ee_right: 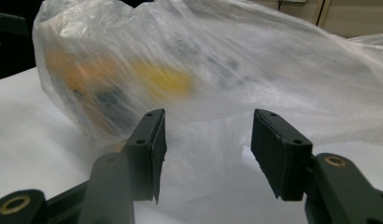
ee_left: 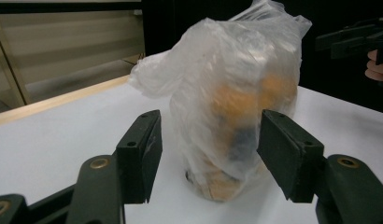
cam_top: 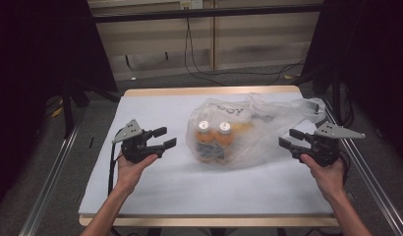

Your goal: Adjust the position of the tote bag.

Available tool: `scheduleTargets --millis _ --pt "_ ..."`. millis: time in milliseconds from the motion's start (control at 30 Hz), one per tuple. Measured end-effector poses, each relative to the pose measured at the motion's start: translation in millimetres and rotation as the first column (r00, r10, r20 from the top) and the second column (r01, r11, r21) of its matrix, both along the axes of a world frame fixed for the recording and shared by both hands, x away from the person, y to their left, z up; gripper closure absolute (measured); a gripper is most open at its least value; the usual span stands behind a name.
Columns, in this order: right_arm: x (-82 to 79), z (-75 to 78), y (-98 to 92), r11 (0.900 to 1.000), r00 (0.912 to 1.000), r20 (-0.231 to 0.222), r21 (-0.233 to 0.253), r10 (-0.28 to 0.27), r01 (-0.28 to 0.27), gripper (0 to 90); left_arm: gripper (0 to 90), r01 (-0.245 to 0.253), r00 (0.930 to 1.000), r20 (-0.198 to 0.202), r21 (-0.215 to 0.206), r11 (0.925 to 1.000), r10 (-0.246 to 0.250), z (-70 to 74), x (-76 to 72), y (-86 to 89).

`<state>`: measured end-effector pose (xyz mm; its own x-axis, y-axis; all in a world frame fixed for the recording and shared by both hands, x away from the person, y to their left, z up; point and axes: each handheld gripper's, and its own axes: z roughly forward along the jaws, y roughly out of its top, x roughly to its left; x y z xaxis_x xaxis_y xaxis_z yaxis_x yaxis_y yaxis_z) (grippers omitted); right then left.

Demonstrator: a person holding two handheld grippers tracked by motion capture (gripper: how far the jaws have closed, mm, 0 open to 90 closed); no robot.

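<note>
Here, clear plastic bag (cam_top: 241, 130) lies mid-table on white cloth (cam_top: 155, 187), two white-capped orange bottles (cam_top: 213, 137) inside (labels too blurred to read). Left gripper (cam_top: 164, 137) just left of bag, jaws wide apart, empty. Right gripper (cam_top: 289, 137) near bag's right edge, equally spread, holding nothing. Likely pre-grasp stage; next move probably calls for pinching loose film, not bottles.

Black grippers (cam_top: 159, 138), grey three-cornered plates (cam_top: 129, 130)
</note>
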<state>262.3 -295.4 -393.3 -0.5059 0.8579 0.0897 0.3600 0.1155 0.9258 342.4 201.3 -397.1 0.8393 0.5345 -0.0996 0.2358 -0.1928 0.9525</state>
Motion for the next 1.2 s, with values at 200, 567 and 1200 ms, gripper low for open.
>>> scheduleTargets --millis 200,567,1200 --pt "10.1 -6.4 -0.5 0.999 0.9990 -0.037 -0.042 -0.024 0.022 41.0 41.2 0.023 0.9997 -0.011 -0.052 0.9983 -0.024 10.7 15.3 -14.7" --pt "24.7 -33.0 -9.2 0.999 0.9922 -0.116 -0.028 -0.044 0.041 31.0 39.3 0.077 0.9963 -0.035 -0.047 0.9959 -0.079 25.4 39.8 -46.5" --pt "60.1 -30.7 1.7 1.000 0.9940 -0.109 0.018 -0.005 0.007 35.6 43.8 0.199 0.9689 -0.149 -0.004 0.9801 -0.197 25.2 75.7 -94.9"
